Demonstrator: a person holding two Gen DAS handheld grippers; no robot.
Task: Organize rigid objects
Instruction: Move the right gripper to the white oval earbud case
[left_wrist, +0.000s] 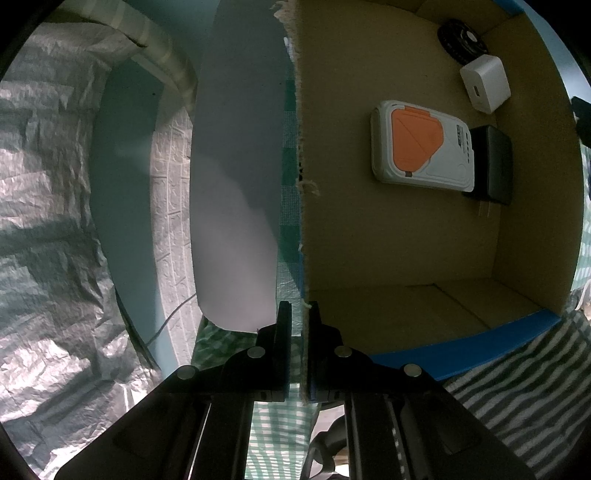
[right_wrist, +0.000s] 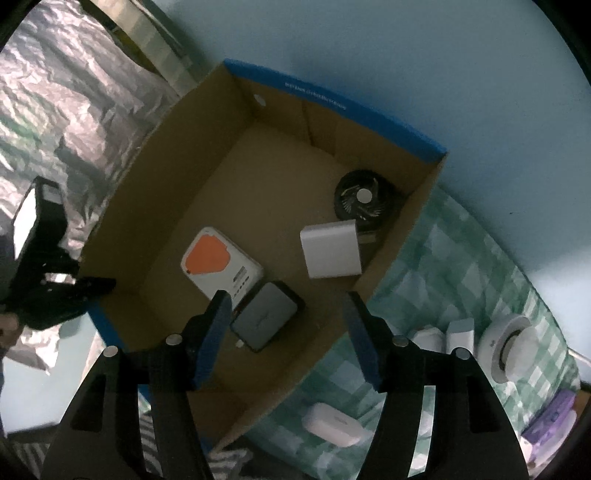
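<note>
An open cardboard box (right_wrist: 155, 192) with blue outer sides holds a white-and-orange device (right_wrist: 221, 262), a dark grey charger (right_wrist: 266, 321), a white adapter block (right_wrist: 330, 249) and a black fan (right_wrist: 360, 197). My left gripper (left_wrist: 298, 314) is shut on the box's torn wall (left_wrist: 300, 184); the same items show inside: device (left_wrist: 421, 142), charger (left_wrist: 493, 164), adapter (left_wrist: 485, 83), fan (left_wrist: 461, 40). My right gripper (right_wrist: 286, 314) is open and empty, above the box near the charger. The left gripper (right_wrist: 85, 288) shows at the box's left wall.
On the green checked cloth (right_wrist: 461, 258) right of the box lie a round white device (right_wrist: 511, 349), small white blocks (right_wrist: 458, 332), a white oval case (right_wrist: 334, 424) and a purple item (right_wrist: 554, 417). Silver foil (left_wrist: 48, 184) and a blue wall (right_wrist: 443, 74) stand behind. A striped towel (left_wrist: 524, 387) lies near the box.
</note>
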